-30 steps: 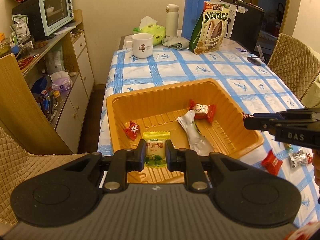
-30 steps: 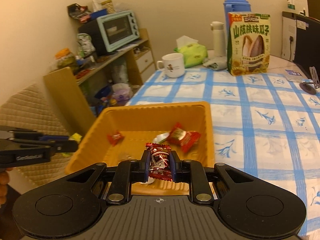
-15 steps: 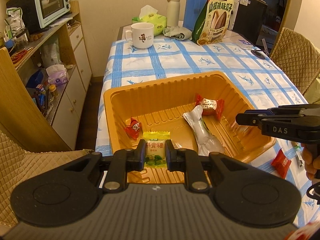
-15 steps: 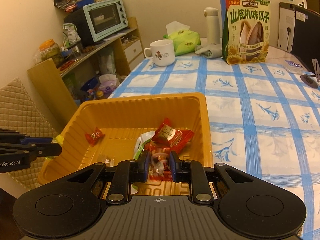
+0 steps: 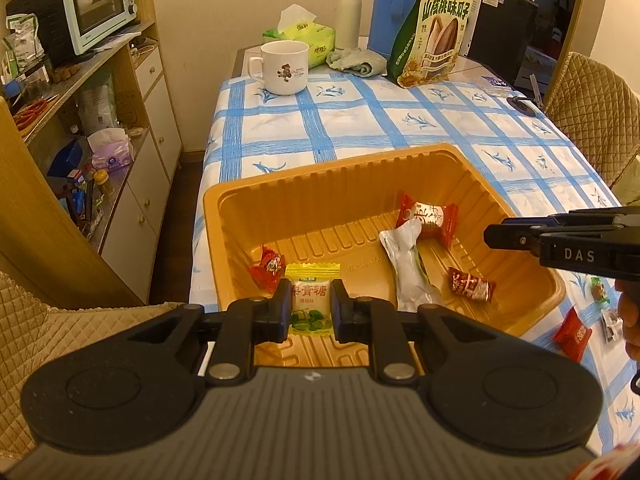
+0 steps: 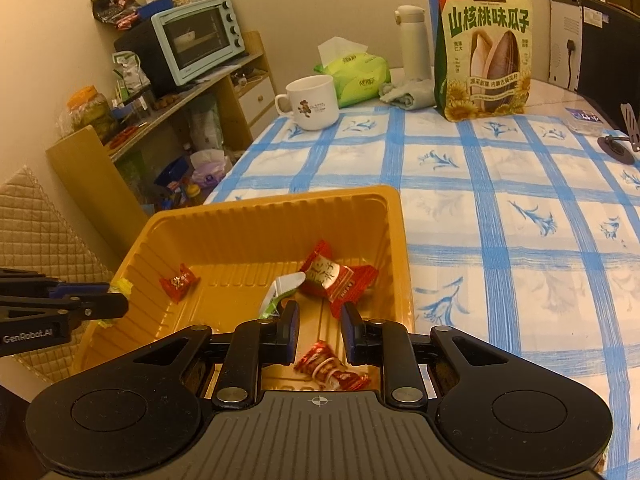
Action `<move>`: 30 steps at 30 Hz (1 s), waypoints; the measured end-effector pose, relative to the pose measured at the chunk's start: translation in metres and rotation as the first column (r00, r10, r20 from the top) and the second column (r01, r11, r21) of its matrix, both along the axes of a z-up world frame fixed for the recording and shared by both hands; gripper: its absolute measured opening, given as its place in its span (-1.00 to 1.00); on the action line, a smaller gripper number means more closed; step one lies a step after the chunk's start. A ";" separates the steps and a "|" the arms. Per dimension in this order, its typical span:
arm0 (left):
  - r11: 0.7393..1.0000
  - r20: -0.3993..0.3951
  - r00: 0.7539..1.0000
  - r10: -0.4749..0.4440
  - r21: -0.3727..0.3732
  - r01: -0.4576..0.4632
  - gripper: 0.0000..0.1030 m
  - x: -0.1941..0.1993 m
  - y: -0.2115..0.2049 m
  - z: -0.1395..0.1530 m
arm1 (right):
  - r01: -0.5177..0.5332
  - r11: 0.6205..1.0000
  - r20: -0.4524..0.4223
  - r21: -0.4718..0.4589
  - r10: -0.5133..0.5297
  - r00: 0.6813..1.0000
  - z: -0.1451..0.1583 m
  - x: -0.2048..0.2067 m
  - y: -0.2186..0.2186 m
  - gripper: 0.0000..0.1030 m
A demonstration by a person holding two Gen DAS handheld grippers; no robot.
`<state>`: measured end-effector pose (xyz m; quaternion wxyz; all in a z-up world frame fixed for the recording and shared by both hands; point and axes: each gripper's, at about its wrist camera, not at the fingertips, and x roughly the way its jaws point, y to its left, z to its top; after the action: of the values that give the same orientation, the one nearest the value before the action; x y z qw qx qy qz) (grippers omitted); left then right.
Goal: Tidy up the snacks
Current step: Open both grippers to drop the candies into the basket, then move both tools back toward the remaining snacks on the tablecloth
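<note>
Gripping a yellow-green crinkly candy packet (image 5: 311, 307), the left tongs (image 5: 310, 309) hung over the ribbed orange plastic tray (image 5: 320, 184); the right tongs (image 6: 319, 322) gaped, dark-red wrapped candy (image 6: 332, 372) lying in the tray below.

Dark-red candy (image 6: 330, 369) blurred – lower end hidden behind right gripper (image 6: 319, 334) body

Orange tray (image 5: 224, 216), blue-checked white tablecloth (image 5: 352, 120), yellow-green candy (image 5: 310, 304)
</note>
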<state>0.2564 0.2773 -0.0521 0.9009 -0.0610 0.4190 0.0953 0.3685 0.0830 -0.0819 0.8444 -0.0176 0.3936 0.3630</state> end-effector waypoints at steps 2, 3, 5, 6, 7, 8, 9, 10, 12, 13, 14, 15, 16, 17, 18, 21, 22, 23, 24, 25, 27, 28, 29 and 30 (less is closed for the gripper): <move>1.000 0.000 1.000 -0.005 0.001 0.005 -0.65 0.005 0.001 0.000 | -0.004 1.000 0.001 0.000 0.004 1.000 0.000 0.002 0.002 -0.55; 1.000 0.000 1.000 -0.008 0.002 0.008 -0.65 0.007 0.001 -0.001 | -0.004 1.000 0.001 -0.001 0.004 1.000 0.000 0.003 0.004 -0.55; 1.000 0.000 1.000 -0.012 0.006 0.012 -0.65 0.012 0.002 -0.001 | -0.004 1.000 0.000 -0.001 0.004 1.000 0.001 0.005 0.005 -0.55; 1.000 -0.001 1.000 -0.015 0.008 0.015 -0.65 0.016 0.002 -0.001 | -0.005 1.000 0.000 -0.001 0.005 1.000 0.001 0.006 0.006 -0.55; 1.000 -0.001 1.000 -0.018 0.010 0.018 -0.65 0.019 0.003 -0.001 | -0.005 1.000 0.000 -0.003 0.005 1.000 0.001 0.006 0.006 -0.55; 1.000 -0.001 1.000 -0.022 0.013 0.022 -0.65 0.022 0.003 -0.001 | -0.004 1.000 0.001 -0.002 0.004 1.000 0.001 0.006 0.006 -0.55; 1.000 -0.001 1.000 -0.024 0.015 0.024 -0.65 0.026 0.003 -0.001 | -0.004 1.000 0.002 -0.003 0.004 1.000 0.001 0.007 0.007 -0.55; 1.000 -0.002 1.000 -0.025 0.016 0.025 -0.65 0.029 0.004 -0.002 | -0.004 1.000 0.002 -0.003 0.004 1.000 0.002 0.009 0.008 -0.55; 0.999 -0.004 1.000 -0.028 0.017 0.028 -0.65 0.036 0.005 -0.003 | -0.005 1.000 0.004 -0.003 0.005 1.000 0.002 0.010 0.009 -0.55; 0.999 -0.005 1.000 -0.029 0.020 0.030 -0.65 0.039 0.005 -0.004 | -0.006 1.000 0.005 -0.003 0.006 1.000 0.003 0.011 0.010 -0.54; 0.999 -0.007 0.999 -0.031 0.022 0.032 -0.65 0.042 0.005 -0.004 | -0.007 1.000 0.006 -0.002 0.007 1.000 0.004 0.012 0.011 -0.54; 0.999 -0.009 0.999 -0.034 0.024 0.034 -0.65 0.045 0.006 -0.004 | -0.008 1.000 0.007 -0.001 0.008 1.000 0.004 0.014 0.012 -0.54; 0.999 -0.010 0.999 -0.036 0.026 0.036 -0.65 0.047 0.005 -0.005 | -0.009 1.000 0.008 -0.002 0.009 1.000 0.005 0.015 0.013 -0.54; 0.999 -0.011 0.999 -0.038 0.027 0.038 -0.65 0.049 0.005 -0.006 | -0.009 1.000 0.009 -0.002 0.009 1.000 0.005 0.016 0.014 -0.54; 0.999 -0.013 0.999 -0.040 0.028 0.041 -0.65 0.052 0.005 -0.006 | -0.009 1.000 0.010 -0.001 0.009 1.000 0.005 0.016 0.014 -0.54; 0.999 -0.012 0.999 -0.045 0.025 0.045 -0.65 0.056 0.005 -0.008 | -0.010 1.000 0.013 0.000 0.010 1.000 0.006 0.018 0.015 -0.54; 0.999 -0.008 0.999 -0.045 0.025 0.045 -0.59 0.057 0.005 -0.008 | -0.011 1.000 0.014 0.000 0.011 1.000 0.006 0.017 0.015 -0.54; 0.999 -0.005 0.999 -0.048 0.022 0.048 -0.52 0.057 0.004 -0.009 | -0.011 1.000 0.015 0.000 0.011 1.000 0.006 0.017 0.015 -0.54; 0.999 -0.001 0.999 -0.043 0.022 0.043 -0.33 0.057 0.004 -0.009 | -0.012 1.000 0.015 -0.001 0.012 1.000 0.006 0.017 0.015 -0.53; 0.999 0.003 0.999 -0.038 0.024 0.038 -0.22 0.057 0.004 -0.009 | -0.012 1.000 0.014 -0.002 0.012 1.000 0.006 0.017 0.015 -0.52; 0.999 0.004 0.999 -0.036 0.022 0.036 -0.16 0.054 0.004 -0.010 | -0.012 1.000 0.013 -0.002 0.012 1.000 0.006 0.017 0.015 -0.28; 0.999 -0.001 0.999 -0.032 0.016 0.032 -0.09 0.052 0.004 -0.011 | -0.007 1.000 0.020 0.003 0.007 1.000 0.007 0.015 0.013 0.11; 1.000 -0.006 1.000 -0.028 0.011 0.028 -0.05 0.050 0.004 -0.011 | -0.002 1.000 0.029 0.014 0.002 1.000 0.008 0.013 0.011 0.38; 1.000 -0.007 1.000 -0.024 0.009 0.024 -0.02 0.046 0.004 -0.010 | -0.004 1.000 0.036 0.025 0.003 0.999 0.009 0.011 0.009 0.43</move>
<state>0.3026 0.2813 -0.0625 0.9008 -0.0514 0.4223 0.0868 0.3792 0.0924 -0.0730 0.8510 -0.0142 0.3735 0.3689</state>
